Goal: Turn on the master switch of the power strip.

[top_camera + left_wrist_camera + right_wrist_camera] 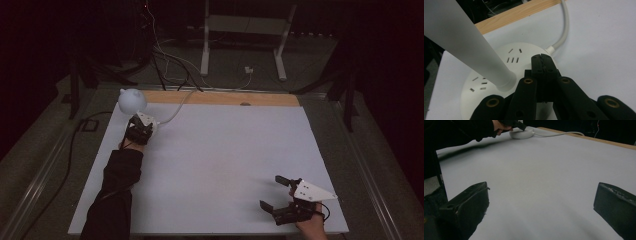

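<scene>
Here left gripper (543,65) closed over round socket base (522,53); right gripper (276,191) open.

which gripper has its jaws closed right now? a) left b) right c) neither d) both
a: in the left gripper view the left gripper has its jaws pressed together over the round white socket base, while the right gripper has its jaws spread wide above the white table.
</scene>
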Motion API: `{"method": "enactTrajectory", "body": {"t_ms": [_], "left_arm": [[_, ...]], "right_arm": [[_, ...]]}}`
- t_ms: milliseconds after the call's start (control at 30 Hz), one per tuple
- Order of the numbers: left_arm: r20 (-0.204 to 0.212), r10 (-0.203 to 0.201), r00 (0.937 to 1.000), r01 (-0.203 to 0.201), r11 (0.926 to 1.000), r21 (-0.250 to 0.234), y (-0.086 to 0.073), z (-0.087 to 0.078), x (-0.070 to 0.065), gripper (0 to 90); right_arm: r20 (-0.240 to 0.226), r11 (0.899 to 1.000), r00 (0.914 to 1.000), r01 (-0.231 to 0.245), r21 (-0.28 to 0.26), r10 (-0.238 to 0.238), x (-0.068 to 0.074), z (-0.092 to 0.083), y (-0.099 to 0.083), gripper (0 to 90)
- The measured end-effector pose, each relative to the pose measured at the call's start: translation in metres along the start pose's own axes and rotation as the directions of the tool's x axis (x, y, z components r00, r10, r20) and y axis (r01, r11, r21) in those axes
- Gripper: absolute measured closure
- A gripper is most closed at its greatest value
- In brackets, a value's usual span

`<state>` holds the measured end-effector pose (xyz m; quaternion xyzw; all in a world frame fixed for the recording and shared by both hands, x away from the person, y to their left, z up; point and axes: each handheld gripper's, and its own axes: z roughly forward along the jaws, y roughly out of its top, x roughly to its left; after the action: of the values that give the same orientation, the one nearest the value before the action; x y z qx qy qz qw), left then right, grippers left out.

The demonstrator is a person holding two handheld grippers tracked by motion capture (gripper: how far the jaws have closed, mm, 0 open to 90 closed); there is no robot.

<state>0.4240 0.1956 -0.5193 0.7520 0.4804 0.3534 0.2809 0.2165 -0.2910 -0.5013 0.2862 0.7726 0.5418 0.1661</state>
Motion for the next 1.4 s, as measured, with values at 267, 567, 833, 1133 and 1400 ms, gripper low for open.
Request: {"method": "enactTrajectory", "body": {"t_ms": [267, 567, 833, 1133, 1400], "left_arm": [[0.007, 0.048, 0.9988, -0.049, 0.9980, 0.040, 0.004, 0.002, 0.000, 90.0], [-0.005, 0.097, 0.9952, -0.097, 0.9912, 0.090, 0.010, 0.003, -0.003, 90.0], [-0.027, 0.142, 0.9894, -0.138, 0.9834, 0.117, 0.012, 0.005, -0.008, 90.0], [-0.056, 0.223, 0.9731, -0.215, 0.9684, 0.126, 0.016, 0.004, -0.011, 90.0], [-0.001, 0.185, 0.9828, -0.185, 0.9825, 0.024, 0.026, -0.017, -0.008, 90.0]], "right_arm": [[-0.002, 1.000, 1.0000, -0.001, 0.001, 0.001, 0.000, 0.000, 0.000, 0.0], [-0.005, 1.000, 1.0000, -0.001, 0.005, 0.001, 0.001, 0.000, 0.000, 0.0], [-0.005, 1.000, 1.0000, 0.003, 0.003, -0.003, 0.001, 0.000, 0.000, 0.0], [-0.004, 1.000, 1.0000, 0.004, 0.002, -0.004, 0.002, 0.000, 0.001, 0.0], [-0.003, 1.000, 1.0000, -0.003, 0.002, 0.003, 0.000, 0.000, 0.000, 0.0]]}}
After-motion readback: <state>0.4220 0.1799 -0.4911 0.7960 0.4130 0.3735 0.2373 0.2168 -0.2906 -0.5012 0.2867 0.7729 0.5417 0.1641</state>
